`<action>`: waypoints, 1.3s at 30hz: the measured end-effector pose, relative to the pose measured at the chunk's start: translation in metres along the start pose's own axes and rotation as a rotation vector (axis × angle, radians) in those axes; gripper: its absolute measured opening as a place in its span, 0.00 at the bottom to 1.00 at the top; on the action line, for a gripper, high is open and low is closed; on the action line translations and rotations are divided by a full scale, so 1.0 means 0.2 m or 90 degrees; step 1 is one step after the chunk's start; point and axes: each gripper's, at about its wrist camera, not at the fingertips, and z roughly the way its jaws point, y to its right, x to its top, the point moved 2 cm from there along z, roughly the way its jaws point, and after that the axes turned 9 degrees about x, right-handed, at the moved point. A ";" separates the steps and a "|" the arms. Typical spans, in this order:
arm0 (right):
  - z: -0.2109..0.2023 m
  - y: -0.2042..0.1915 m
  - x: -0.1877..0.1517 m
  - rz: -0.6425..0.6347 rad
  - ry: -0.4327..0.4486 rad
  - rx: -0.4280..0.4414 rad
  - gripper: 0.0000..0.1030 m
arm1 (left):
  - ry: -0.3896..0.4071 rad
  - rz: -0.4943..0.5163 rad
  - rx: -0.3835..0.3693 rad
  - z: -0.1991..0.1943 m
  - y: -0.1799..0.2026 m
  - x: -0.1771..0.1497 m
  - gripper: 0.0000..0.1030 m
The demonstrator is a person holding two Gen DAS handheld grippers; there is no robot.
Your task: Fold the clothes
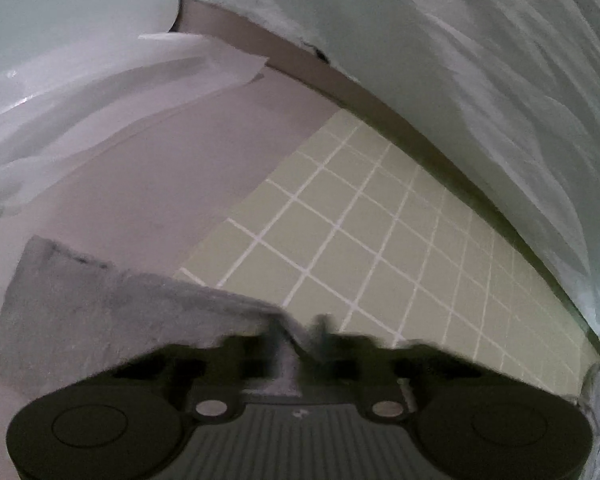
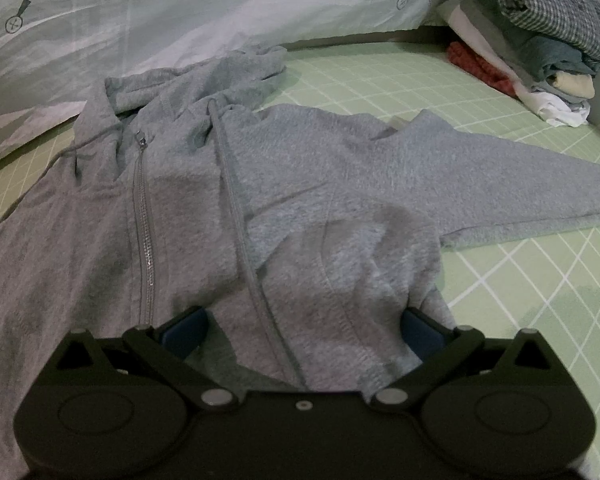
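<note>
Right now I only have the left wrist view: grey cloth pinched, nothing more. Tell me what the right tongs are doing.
Observer: The right tongs are open, with a bunched part of the hoodie between them.
Operator: Give me the hoodie's layout.
Observer: It lies front up on the green sheet, zipper closed, one sleeve stretched out to the right.
Operator: Name what else is on the bed.
Observer: A stack of folded clothes sits at the far right, apart from the hoodie.
</note>
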 end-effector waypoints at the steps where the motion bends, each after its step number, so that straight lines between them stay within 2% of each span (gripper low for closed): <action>1: 0.00 0.00 0.00 -0.001 0.000 0.001 1.00 | 0.009 -0.004 -0.012 -0.01 -0.01 0.01 0.02; 4: 0.00 0.01 0.01 -0.003 -0.003 0.003 1.00 | 0.060 -0.010 -0.044 -0.11 -0.03 0.02 0.02; 7: 0.00 0.01 0.01 -0.007 -0.005 0.007 1.00 | 0.114 -0.022 -0.087 -0.32 -0.09 0.01 0.02; 10: 0.00 0.01 0.00 -0.010 -0.001 0.009 1.00 | 0.163 -0.030 -0.101 -0.53 -0.19 -0.05 0.02; 12: -0.01 0.01 0.00 -0.010 0.003 0.008 1.00 | 0.159 -0.053 -0.093 -0.62 -0.29 -0.14 0.02; 15: -0.01 0.00 -0.01 -0.010 0.007 0.007 1.00 | 0.121 -0.076 -0.051 -0.66 -0.45 -0.33 0.02; 17: -0.01 0.00 -0.01 -0.010 0.009 0.007 1.00 | 0.069 -0.091 -0.023 -0.62 -0.56 -0.47 0.02; 20: -0.01 0.00 -0.02 -0.011 0.010 0.007 1.00 | -0.002 -0.113 -0.003 -0.57 -0.66 -0.60 0.02; 23: -0.01 0.01 -0.01 -0.012 0.004 0.008 1.00 | -0.005 -0.109 0.007 -0.58 -0.67 -0.62 0.04; 25: -0.01 0.01 0.00 -0.013 0.002 0.010 1.00 | 0.016 -0.095 0.004 -0.59 -0.65 -0.59 0.15; 27: -0.01 0.01 0.00 -0.012 0.002 0.009 1.00 | 0.047 -0.060 0.001 -0.62 -0.60 -0.54 0.32; 28: -0.01 0.01 0.00 -0.011 0.002 0.008 1.00 | 0.057 -0.028 -0.003 -0.61 -0.56 -0.50 0.37; 30: -0.01 0.01 -0.01 -0.011 0.003 0.007 1.00 | 0.073 0.040 -0.012 -0.59 -0.48 -0.44 0.57; 34: -0.01 0.00 -0.01 -0.011 0.004 0.007 1.00 | 0.074 0.160 -0.005 -0.45 -0.31 -0.34 0.63; 39: -0.01 0.00 0.00 -0.009 0.001 0.005 1.00 | 0.044 0.269 0.046 -0.27 -0.20 -0.31 0.64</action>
